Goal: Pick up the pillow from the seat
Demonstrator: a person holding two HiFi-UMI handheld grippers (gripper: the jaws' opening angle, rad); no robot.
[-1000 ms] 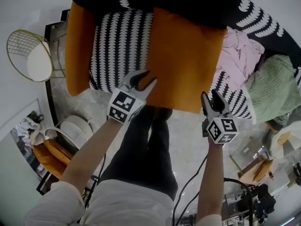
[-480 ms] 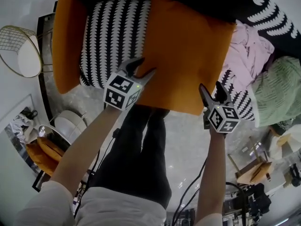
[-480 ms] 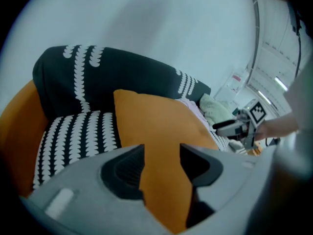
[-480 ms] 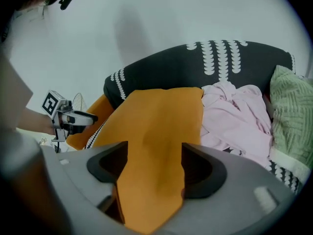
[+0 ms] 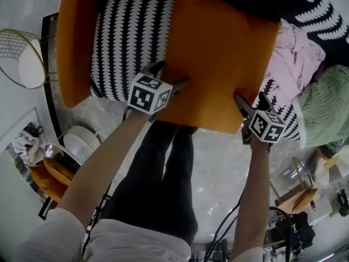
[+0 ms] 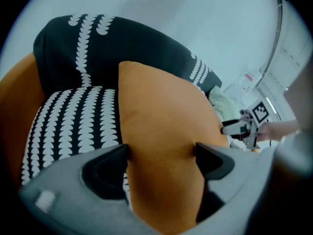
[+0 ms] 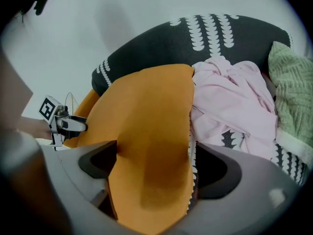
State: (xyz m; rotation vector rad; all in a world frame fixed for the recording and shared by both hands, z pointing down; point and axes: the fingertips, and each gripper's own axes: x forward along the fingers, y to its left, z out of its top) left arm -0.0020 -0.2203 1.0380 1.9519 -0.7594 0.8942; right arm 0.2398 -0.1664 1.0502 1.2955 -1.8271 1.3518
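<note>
An orange pillow (image 5: 218,53) leans upright on a black-and-white patterned seat (image 5: 133,37). My left gripper (image 5: 169,76) is at the pillow's near left corner and my right gripper (image 5: 252,100) at its near right corner. Both jaws have just been opening and stand wide. In the left gripper view the pillow (image 6: 161,111) fills the gap of the left gripper (image 6: 161,153), its fabric touching both fingertips. In the right gripper view the pillow's edge (image 7: 146,116) lies between the jaws of the right gripper (image 7: 154,155), with a little room on the right side.
An orange armrest (image 5: 73,42) bounds the seat on the left. Pink cloth (image 5: 300,53) and a green textile (image 5: 327,102) lie to the pillow's right. A gold wire chair (image 5: 24,59) stands far left. The person's legs (image 5: 169,173) are below the grippers.
Both grippers have come down onto the pillow's near edge and their jaws have spread wider. The pillow's corners now sit between the jaws; earlier the fingertips were just short of it.
</note>
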